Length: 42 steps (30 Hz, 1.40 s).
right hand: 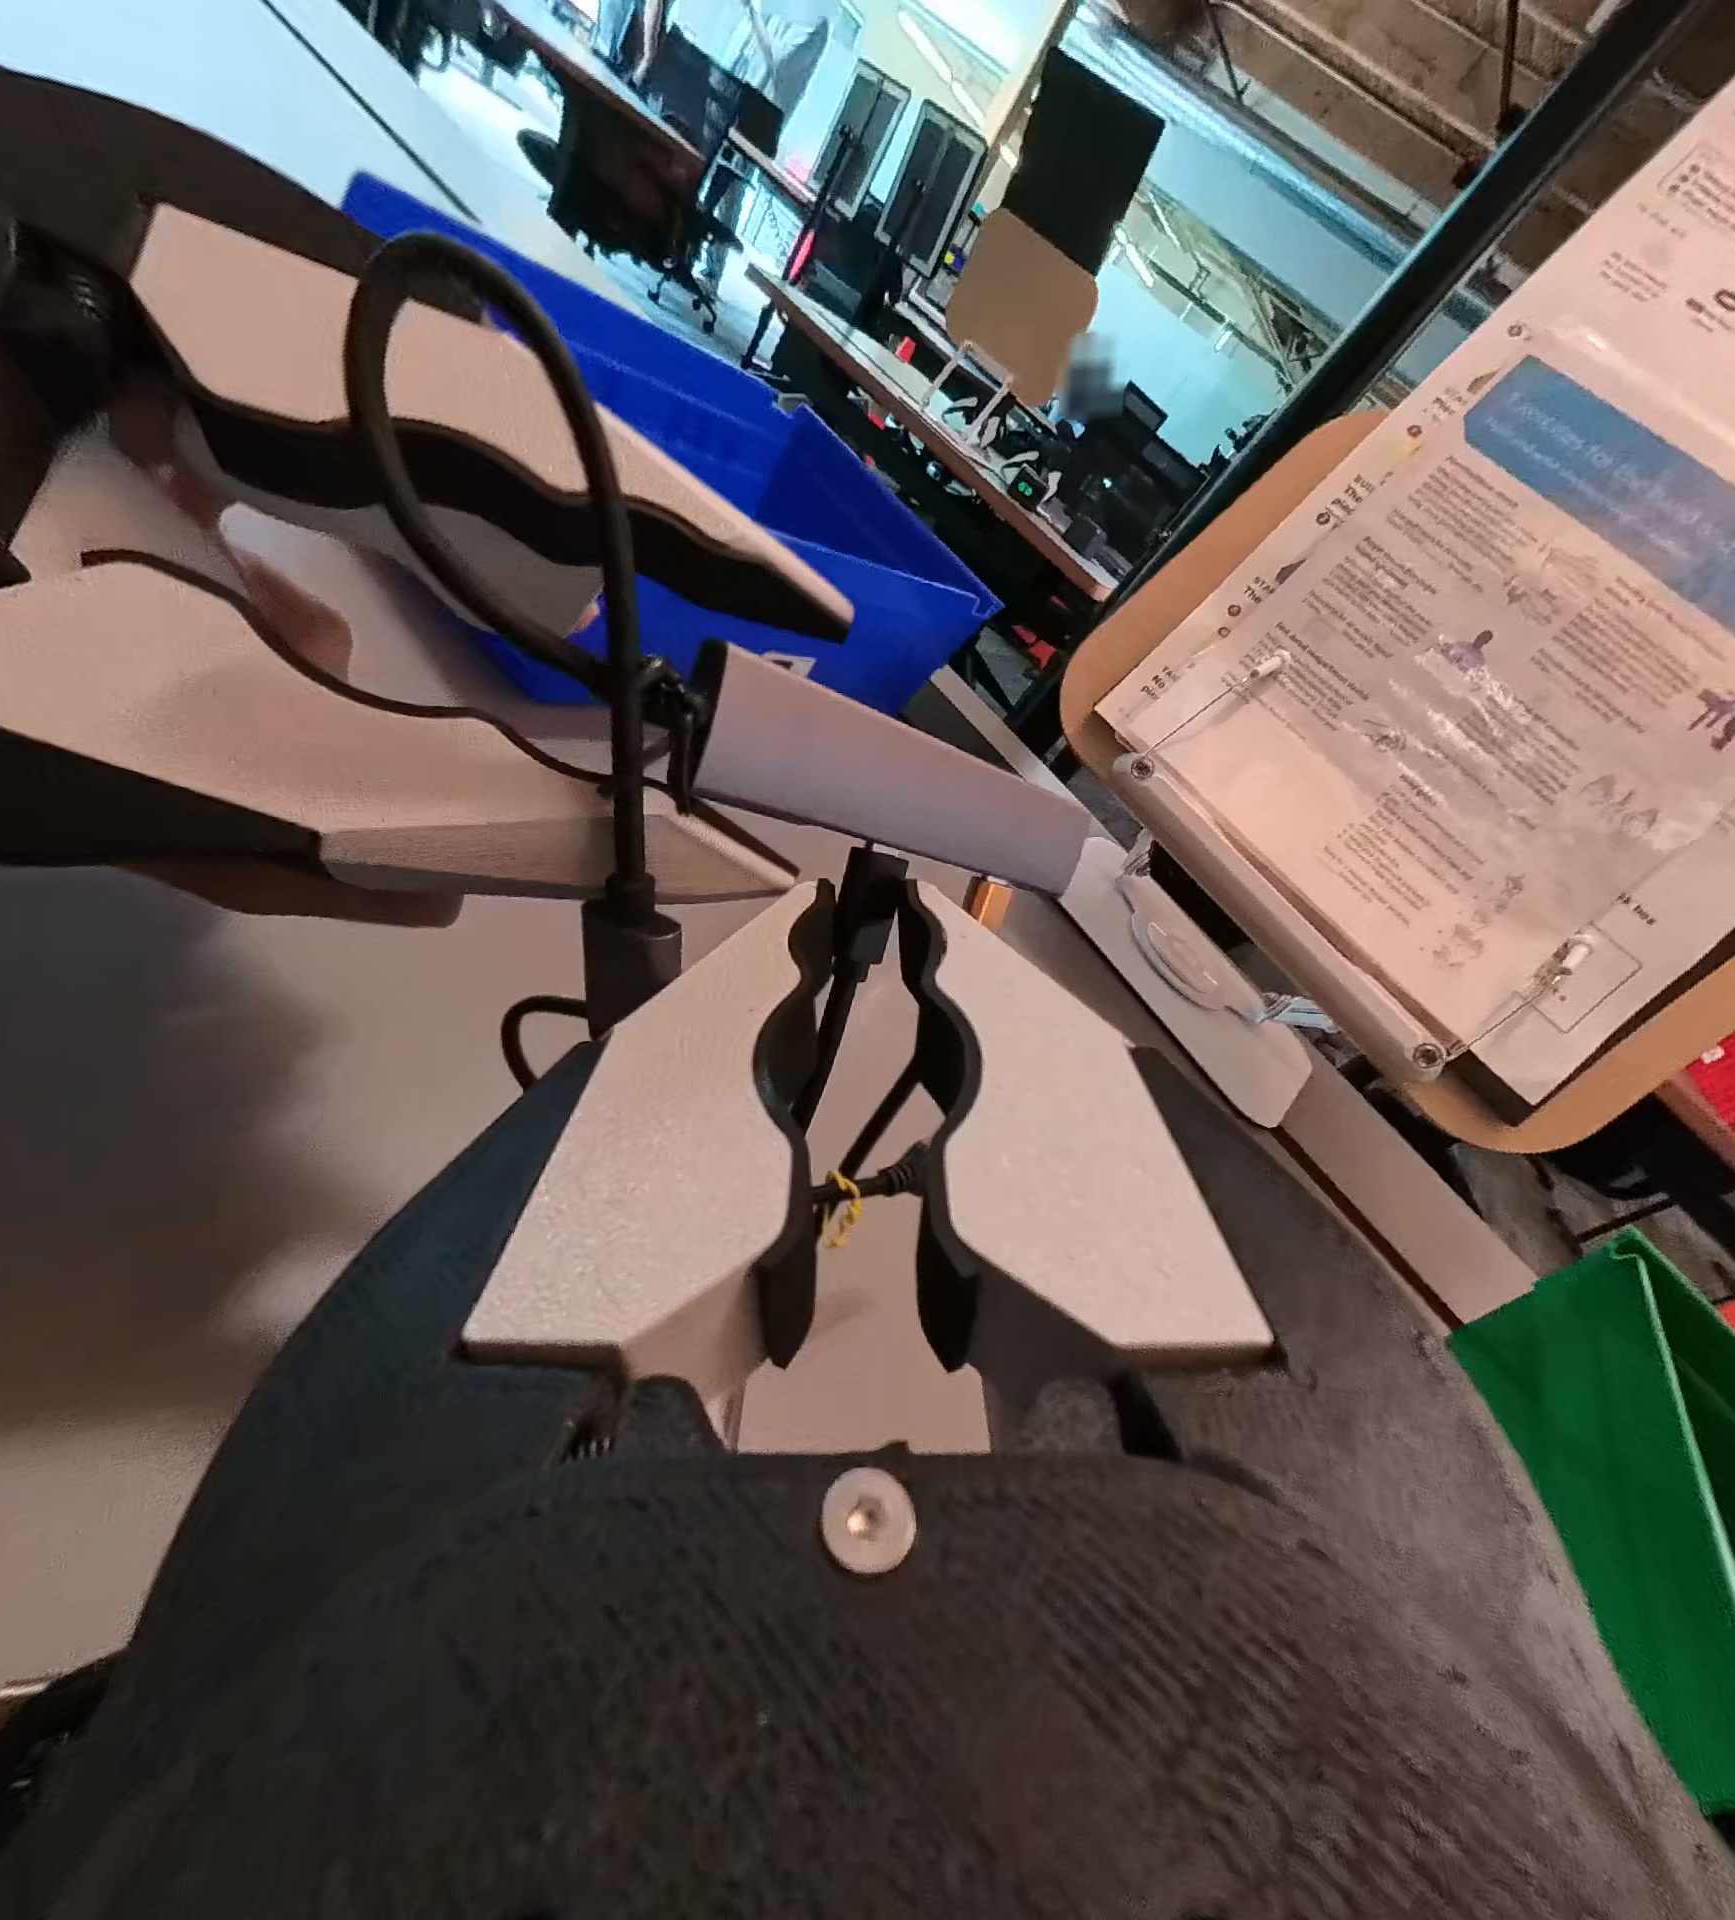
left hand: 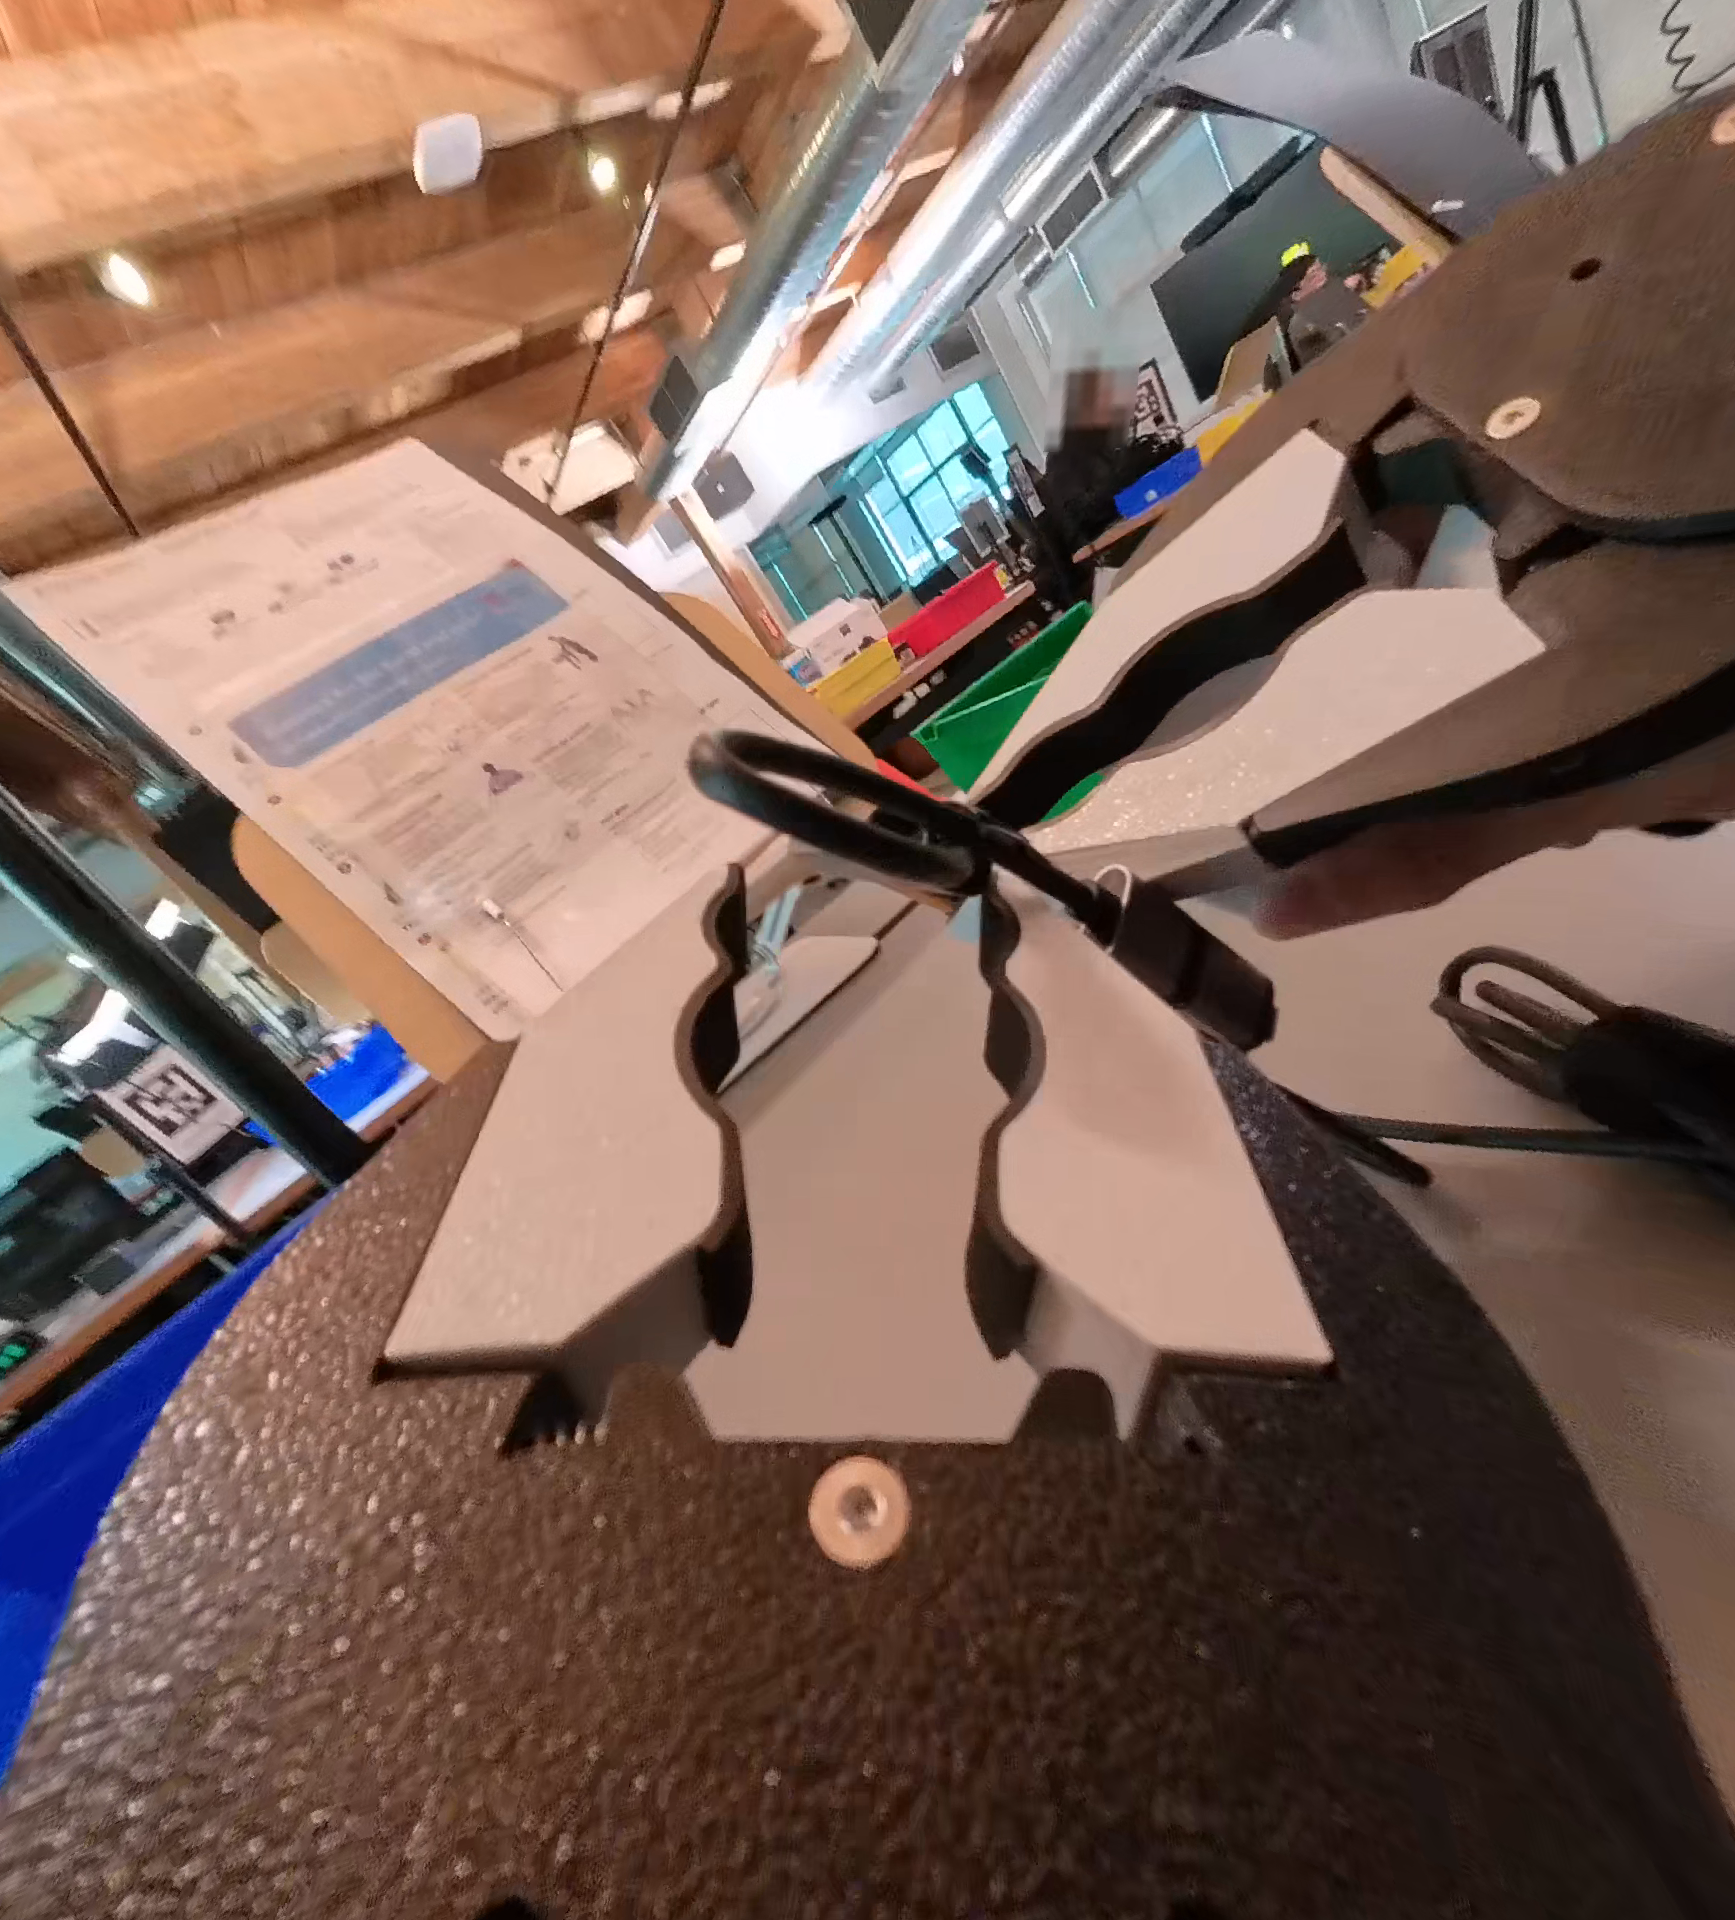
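Note:
My right gripper [right hand: 868,899] is shut on a black cable [right hand: 634,951], pinching a plug end between its fingertips. The cable rises in a loop and its thick plug [left hand: 1201,977] hangs over the white table [left hand: 1621,1351]. My left gripper [left hand: 858,904] is open, its tips just under the loop, which lies across them. In the left wrist view the right gripper [left hand: 1008,821] comes in from the upper right and meets the cable at the loop. In the right wrist view the left gripper's fingers [right hand: 530,488] reach in from the left, spread either side of the loop.
A second bundled black cable [left hand: 1621,1060] lies on the table to the right; a cable with a yellow twist tie [right hand: 842,1216] lies under the right gripper. A stand with printed sheets [right hand: 1517,675] stands behind. A blue bin [right hand: 790,499] is left, a green bin [right hand: 1621,1507] right. Less than 4 cm separates the two grippers' tips.

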Tool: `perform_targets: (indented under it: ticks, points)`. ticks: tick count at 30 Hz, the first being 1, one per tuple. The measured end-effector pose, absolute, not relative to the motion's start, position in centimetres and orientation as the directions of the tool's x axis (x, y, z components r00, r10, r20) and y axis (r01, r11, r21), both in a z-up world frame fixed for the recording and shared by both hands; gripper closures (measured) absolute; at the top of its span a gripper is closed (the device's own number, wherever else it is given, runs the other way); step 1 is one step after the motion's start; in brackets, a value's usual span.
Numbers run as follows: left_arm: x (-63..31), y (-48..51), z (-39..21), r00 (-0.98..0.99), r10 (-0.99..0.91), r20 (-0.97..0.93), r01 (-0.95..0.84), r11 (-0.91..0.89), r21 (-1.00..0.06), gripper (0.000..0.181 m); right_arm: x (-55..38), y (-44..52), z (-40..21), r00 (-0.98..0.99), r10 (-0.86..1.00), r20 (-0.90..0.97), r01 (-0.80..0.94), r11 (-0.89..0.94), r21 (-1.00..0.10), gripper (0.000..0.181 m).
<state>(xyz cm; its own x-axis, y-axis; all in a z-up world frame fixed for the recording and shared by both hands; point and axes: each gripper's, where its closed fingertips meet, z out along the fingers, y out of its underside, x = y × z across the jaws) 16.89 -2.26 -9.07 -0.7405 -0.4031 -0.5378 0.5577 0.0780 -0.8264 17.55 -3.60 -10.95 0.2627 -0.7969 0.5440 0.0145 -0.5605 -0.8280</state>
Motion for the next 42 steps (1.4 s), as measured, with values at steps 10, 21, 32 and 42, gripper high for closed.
perform_targets:
  ticks: [10,21,32,42]
  points:
    - [15.9,-2.2,-8.7,-0.725,-0.351,-0.593,0.611,0.072,-0.789,0.160,16.9,-2.5,-11.1,0.356,-0.769,0.531,0.051,-0.551,-0.833,0.169]
    - [17.0,-0.8,-6.3,-0.843,-0.451,-0.293,0.404,-0.172,-0.898,0.176,17.3,-1.5,-9.2,0.428,-0.904,-0.013,0.048,0.037,-0.998,0.163]
    - [16.0,-1.7,-5.4,-0.945,-0.325,-0.023,0.134,-0.323,-0.937,0.176,17.6,-1.4,-8.5,0.354,-0.935,-0.033,0.174,0.101,-0.980,0.160]
    - [16.7,-2.4,-8.0,-0.965,-0.244,-0.095,0.134,-0.149,-0.980,0.141,17.2,-7.4,-8.4,0.145,-0.962,0.233,0.033,-0.231,-0.973,0.179]
